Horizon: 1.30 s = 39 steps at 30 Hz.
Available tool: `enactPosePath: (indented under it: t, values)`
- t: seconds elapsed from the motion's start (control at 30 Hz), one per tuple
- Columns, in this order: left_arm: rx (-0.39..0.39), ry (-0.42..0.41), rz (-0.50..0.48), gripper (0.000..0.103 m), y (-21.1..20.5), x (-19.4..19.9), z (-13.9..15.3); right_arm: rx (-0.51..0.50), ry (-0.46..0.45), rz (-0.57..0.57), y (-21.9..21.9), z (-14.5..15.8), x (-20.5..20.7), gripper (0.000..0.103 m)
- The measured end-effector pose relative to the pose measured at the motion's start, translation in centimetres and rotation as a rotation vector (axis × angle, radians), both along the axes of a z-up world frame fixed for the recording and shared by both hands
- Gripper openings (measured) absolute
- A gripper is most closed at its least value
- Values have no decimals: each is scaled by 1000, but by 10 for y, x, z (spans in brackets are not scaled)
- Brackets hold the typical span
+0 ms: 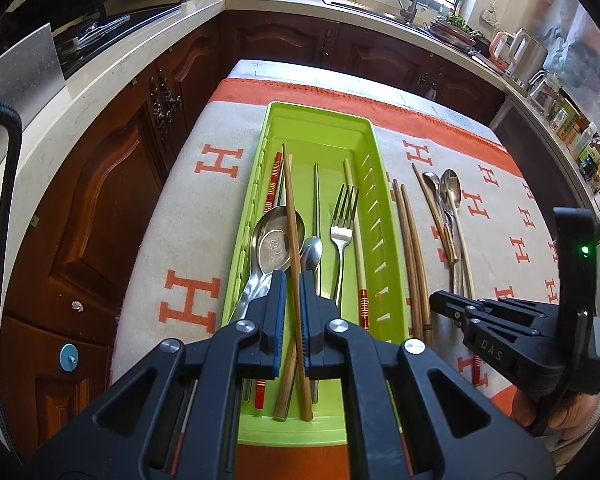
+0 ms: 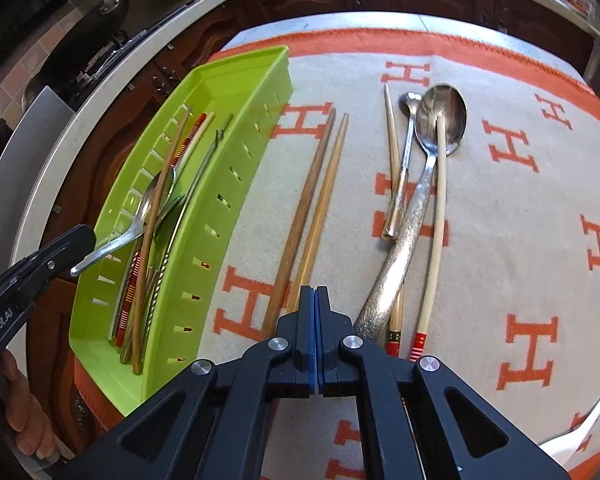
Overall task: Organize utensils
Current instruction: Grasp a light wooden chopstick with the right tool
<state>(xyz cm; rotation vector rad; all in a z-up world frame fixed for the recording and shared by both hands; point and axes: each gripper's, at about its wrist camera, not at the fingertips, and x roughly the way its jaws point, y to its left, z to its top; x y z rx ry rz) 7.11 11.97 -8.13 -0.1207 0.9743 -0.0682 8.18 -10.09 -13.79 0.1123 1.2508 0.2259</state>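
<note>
Glossy green plastic tray [image 1: 384, 216], shiny metal fork [image 1: 343, 224], matt woven cloth [image 2: 500, 240].

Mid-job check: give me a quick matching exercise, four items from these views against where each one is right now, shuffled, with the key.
Items:
1. fork
2. wooden chopstick pair
3. large silver spoon
4. left gripper

Places:
A. on the cloth, right of the tray, beside a smaller spoon
B. above the tray, fingers either side of a brown chopstick
C. inside the green tray
D. on the cloth, just outside the tray's right wall

Pairs: 1-C, 2-D, 3-A, 4-B
</note>
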Motion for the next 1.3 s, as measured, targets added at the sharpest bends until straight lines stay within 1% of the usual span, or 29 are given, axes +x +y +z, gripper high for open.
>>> enactPosePath:
  t: [0.27, 0.57, 0.7, 0.87, 1.0, 1.07, 1.13, 1.17, 1.23, 1.3]
  values:
    - [-24, -3, -2, 4, 4, -4, -2, -19, -7, 14, 4, -1, 2, 5]
    - [-31, 4, -6, 4, 1, -2, -7, -12, -18, 8, 1, 0, 2, 6]
    - [-36, 7, -10, 4, -1, 0, -9, 27, -10, 2, 2, 1, 6, 12]
    - [-36, 10, -13, 4, -1, 1, -10, 62, -24, -11, 2, 6, 8, 13]
    - [-38, 11, -14, 4, -1, 1, -9, 36, -7, 5, 10, 3, 9, 13]
    - [-38, 12, -14, 4, -1, 1, -10, 13, -14, 15, 15, 2, 9, 13]
    - [-38, 15, -14, 4, -2, 1, -10, -36, -32, 26, 21, 3, 10, 15]
    - [-38, 16, -13, 4, -2, 1, -11, -77, -46, 29, 25, 4, 10, 15]
    - [-39, 17, -11, 4, -2, 1, -12, -133, -45, 32, 29, 1, 12, 15]
    - [-40, 17, -10, 4, -1, 1, -12, -161, -55, 40, 33, 1, 11, 15]
